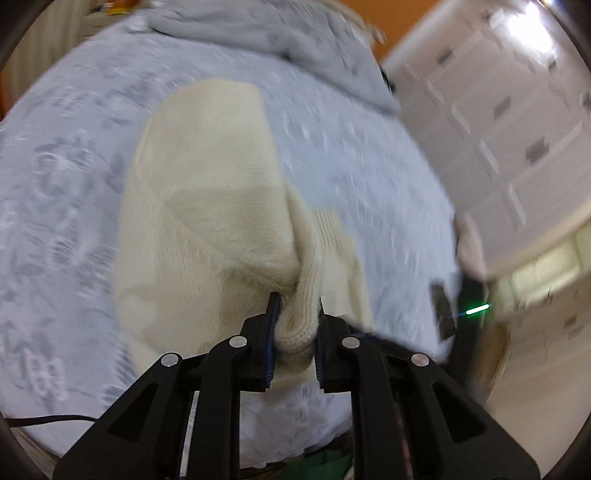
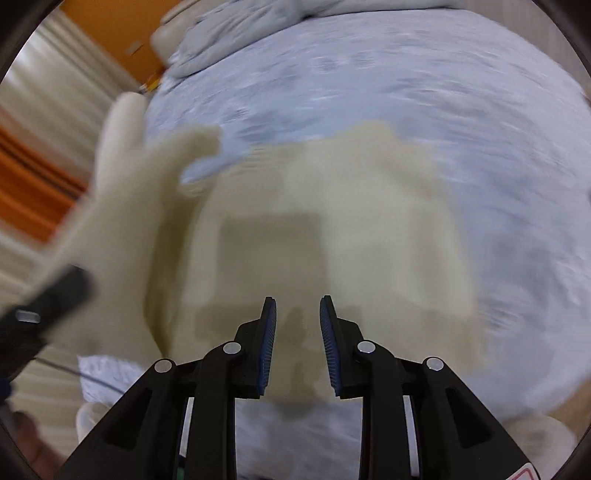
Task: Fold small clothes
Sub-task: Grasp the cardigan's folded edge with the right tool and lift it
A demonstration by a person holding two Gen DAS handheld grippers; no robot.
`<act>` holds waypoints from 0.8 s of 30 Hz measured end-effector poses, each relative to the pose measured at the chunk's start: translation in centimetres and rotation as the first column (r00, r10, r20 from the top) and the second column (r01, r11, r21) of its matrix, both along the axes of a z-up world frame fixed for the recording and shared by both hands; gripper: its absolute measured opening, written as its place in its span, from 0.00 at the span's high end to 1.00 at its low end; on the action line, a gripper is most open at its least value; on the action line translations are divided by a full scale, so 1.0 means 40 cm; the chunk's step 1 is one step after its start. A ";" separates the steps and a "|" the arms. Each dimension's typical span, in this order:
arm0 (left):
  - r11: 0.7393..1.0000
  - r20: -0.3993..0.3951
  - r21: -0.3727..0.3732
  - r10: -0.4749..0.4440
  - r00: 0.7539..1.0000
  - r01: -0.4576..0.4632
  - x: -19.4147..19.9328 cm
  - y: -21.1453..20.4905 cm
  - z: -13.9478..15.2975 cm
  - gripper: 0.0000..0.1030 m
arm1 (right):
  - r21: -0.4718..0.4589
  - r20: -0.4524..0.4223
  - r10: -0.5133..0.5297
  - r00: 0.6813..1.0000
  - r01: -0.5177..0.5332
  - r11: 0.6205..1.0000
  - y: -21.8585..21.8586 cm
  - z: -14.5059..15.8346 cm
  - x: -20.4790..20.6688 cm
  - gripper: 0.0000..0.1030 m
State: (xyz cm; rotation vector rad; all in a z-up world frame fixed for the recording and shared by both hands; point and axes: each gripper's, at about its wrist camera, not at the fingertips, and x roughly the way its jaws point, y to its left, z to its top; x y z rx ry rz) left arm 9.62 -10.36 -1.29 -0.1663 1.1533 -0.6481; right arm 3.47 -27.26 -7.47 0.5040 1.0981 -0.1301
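Observation:
A cream knitted sweater (image 1: 207, 221) lies on a pale blue floral bedspread (image 1: 66, 177). My left gripper (image 1: 297, 325) is shut on a bunched ribbed edge of the sweater and holds it lifted off the bed. In the right wrist view the same sweater (image 2: 332, 236) lies spread below, blurred, with one part raised at the left (image 2: 122, 206) by the left gripper's dark body (image 2: 55, 295). My right gripper (image 2: 297, 332) is open and empty just above the sweater's near edge.
A grey blanket (image 1: 258, 33) is heaped at the far end of the bed, also in the right wrist view (image 2: 236, 33). White panelled wardrobe doors (image 1: 498, 129) stand to the right. An orange wall and curtain (image 2: 33, 147) are to the left.

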 end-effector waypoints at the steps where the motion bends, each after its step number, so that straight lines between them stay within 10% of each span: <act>1: 0.999 -0.015 0.030 -0.020 1.000 0.021 -0.009 -0.019 -0.035 0.85 | -0.006 -0.005 -0.019 1.000 0.019 1.000 -0.028 0.002 -0.030 0.74; 5: 0.989 -0.062 0.149 -0.010 0.998 0.019 -0.059 -0.051 -0.161 0.78 | 0.065 0.008 -0.046 0.999 0.046 0.997 -0.087 0.012 -0.090 0.59; 8: 0.996 0.013 0.088 -0.012 1.000 0.011 -0.113 -0.009 -0.105 0.47 | 0.118 0.048 -0.015 0.999 0.009 0.993 -0.070 0.031 -0.081 0.37; 11: 0.993 0.102 0.115 -0.005 0.995 -0.007 -0.153 0.033 -0.046 0.33 | 0.176 0.049 0.023 0.999 -0.032 0.984 -0.030 0.024 -0.029 0.35; 19: 0.966 0.050 0.209 0.143 0.988 -0.151 -0.162 0.228 -0.047 0.32 | 0.227 -0.065 0.163 0.984 -0.145 0.963 0.150 -0.050 0.097 0.31; 24: 0.952 0.025 0.223 0.208 0.978 -0.208 -0.184 0.306 -0.055 0.29 | 0.073 -0.080 0.188 0.979 -0.182 0.981 0.222 -0.035 0.130 0.79</act>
